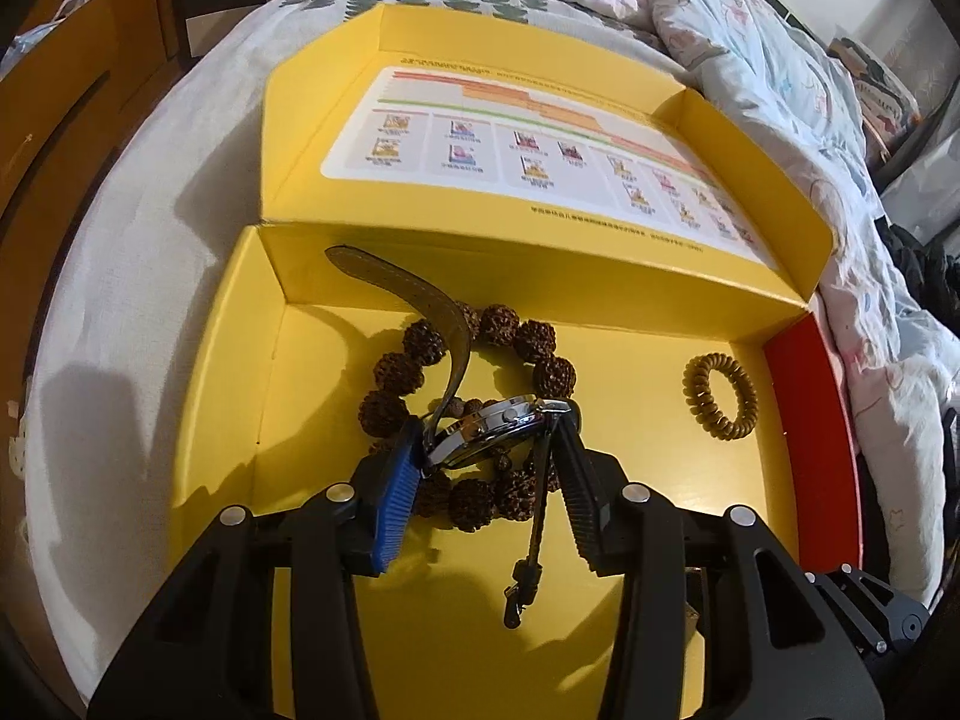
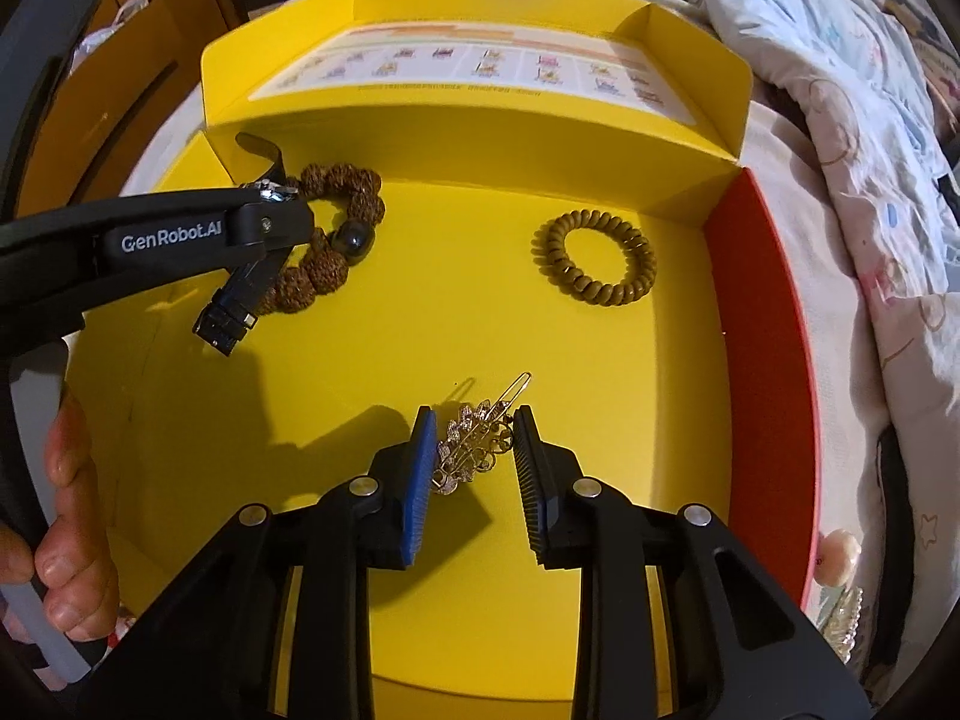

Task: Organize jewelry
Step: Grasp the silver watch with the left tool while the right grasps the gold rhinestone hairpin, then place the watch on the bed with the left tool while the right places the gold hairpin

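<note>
A yellow open box [image 1: 312, 540] lies on a bed. My left gripper [image 1: 489, 429] is shut on a silver wristwatch [image 1: 486, 432] with dark straps, held just above a brown bead bracelet [image 1: 528, 339] in the box. In the right wrist view the left gripper [image 2: 282, 204] holds the watch [image 2: 231, 318] over the bracelet [image 2: 336, 180]. My right gripper [image 2: 471, 417] is shut on a gold jewelled hair clip [image 2: 474, 450], held over the box floor [image 2: 420, 312]. A tan spiral hair tie [image 2: 594, 255] lies at the box's right; it also shows in the left wrist view [image 1: 720, 396].
The box lid [image 1: 540, 138] with a printed sheet stands open behind. A red box wall [image 2: 762, 324] is on the right. Crumpled bedding [image 1: 780, 60] lies at the right, wooden furniture [image 1: 72, 90] at the left. More trinkets [image 2: 840, 552] lie outside the box's right edge.
</note>
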A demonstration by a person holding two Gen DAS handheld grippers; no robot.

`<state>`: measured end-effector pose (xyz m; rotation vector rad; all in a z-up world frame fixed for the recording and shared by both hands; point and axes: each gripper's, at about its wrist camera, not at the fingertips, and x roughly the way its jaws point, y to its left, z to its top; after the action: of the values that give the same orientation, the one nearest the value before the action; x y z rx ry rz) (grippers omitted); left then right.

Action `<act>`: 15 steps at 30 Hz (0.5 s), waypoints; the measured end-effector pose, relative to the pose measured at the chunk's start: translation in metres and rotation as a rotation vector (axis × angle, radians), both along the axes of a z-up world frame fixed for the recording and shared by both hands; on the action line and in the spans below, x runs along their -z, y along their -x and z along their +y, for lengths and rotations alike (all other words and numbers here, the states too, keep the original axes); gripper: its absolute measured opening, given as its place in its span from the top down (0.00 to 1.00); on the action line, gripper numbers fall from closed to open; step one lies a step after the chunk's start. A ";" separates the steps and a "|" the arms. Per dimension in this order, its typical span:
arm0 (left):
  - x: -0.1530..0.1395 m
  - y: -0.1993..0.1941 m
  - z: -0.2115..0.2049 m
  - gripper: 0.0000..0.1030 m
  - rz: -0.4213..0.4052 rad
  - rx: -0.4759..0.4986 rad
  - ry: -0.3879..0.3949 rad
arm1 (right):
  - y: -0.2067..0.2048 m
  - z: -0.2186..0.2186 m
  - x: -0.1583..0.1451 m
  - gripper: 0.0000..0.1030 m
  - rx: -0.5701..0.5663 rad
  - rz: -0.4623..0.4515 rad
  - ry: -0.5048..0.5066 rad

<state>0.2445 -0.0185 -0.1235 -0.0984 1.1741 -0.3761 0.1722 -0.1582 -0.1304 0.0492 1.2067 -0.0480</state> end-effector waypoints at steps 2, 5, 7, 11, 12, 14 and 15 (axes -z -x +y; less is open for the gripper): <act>-0.004 0.002 0.004 0.57 -0.005 -0.004 0.015 | 0.002 -0.003 -0.005 0.74 0.006 -0.010 -0.015; -0.011 0.004 0.007 0.57 -0.014 -0.003 0.028 | 0.005 -0.008 -0.013 0.74 0.016 -0.017 -0.040; -0.015 0.006 0.009 0.57 -0.018 -0.005 0.034 | 0.007 -0.011 -0.018 0.74 0.020 -0.019 -0.053; -0.027 0.014 0.010 0.57 -0.027 -0.001 0.033 | 0.016 -0.013 -0.034 0.74 0.020 -0.037 -0.087; -0.032 0.017 0.011 0.57 -0.032 0.000 0.032 | 0.020 -0.013 -0.040 0.74 0.019 -0.046 -0.099; -0.044 0.025 0.015 0.57 -0.048 -0.003 0.032 | 0.028 -0.013 -0.050 0.74 0.014 -0.059 -0.107; -0.052 0.031 0.017 0.57 -0.061 -0.001 0.031 | 0.035 -0.012 -0.058 0.74 0.011 -0.072 -0.110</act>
<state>0.2135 -0.0014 -0.0717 -0.1136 1.1081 -0.3935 0.1371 -0.1700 -0.0723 0.1530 1.1368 0.0101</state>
